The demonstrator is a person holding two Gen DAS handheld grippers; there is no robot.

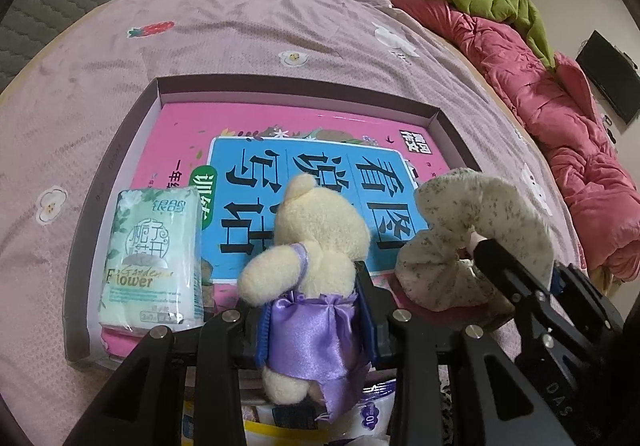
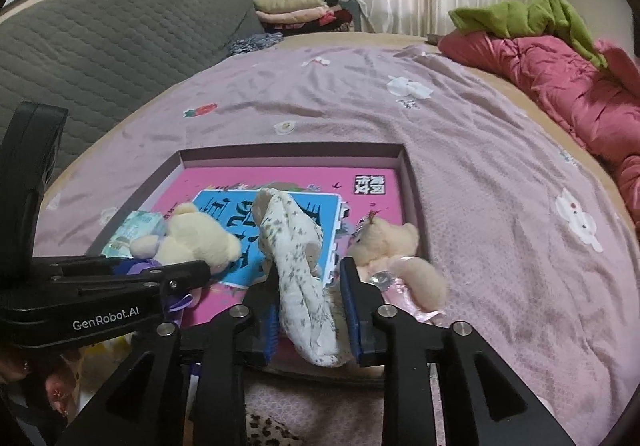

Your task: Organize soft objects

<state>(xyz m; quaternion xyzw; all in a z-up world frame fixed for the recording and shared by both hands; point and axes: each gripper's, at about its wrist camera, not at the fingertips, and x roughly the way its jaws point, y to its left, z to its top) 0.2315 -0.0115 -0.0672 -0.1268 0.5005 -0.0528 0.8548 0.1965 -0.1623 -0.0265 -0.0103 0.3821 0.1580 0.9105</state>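
Blue pads fill the bottom centre of both wrist views. In the left wrist view the left gripper (image 1: 312, 310) pinches the cream teddy bear in the purple satin dress (image 1: 316, 246) at the waist, its head tipped over the near edge of the shallow box (image 1: 440, 113). In the right wrist view the right gripper (image 2: 316, 310) stands partly spread around the floral sock (image 2: 296, 258); the right pad looks clear of the cloth, and I cannot tell whether the left pad touches it, so I judge the sock released or nearly so. It drapes from the jaws up onto the pink and blue children's book (image 2: 280, 181) that lines the box.

To finish well, the right jaws should spread fully and back straight out, so the pads do not drag the sock off the book. The left should lower the bear until it rests on the book before letting go, between the tissue pack (image 1: 154, 254) at lower left and the sock at right.

Just right of the sock, a second bear in pink (image 2: 396, 250) already lies in the box.

Further up the frame, the lilac bedspread (image 2: 460, 149) runs to a red quilt (image 2: 560, 85) at upper right.
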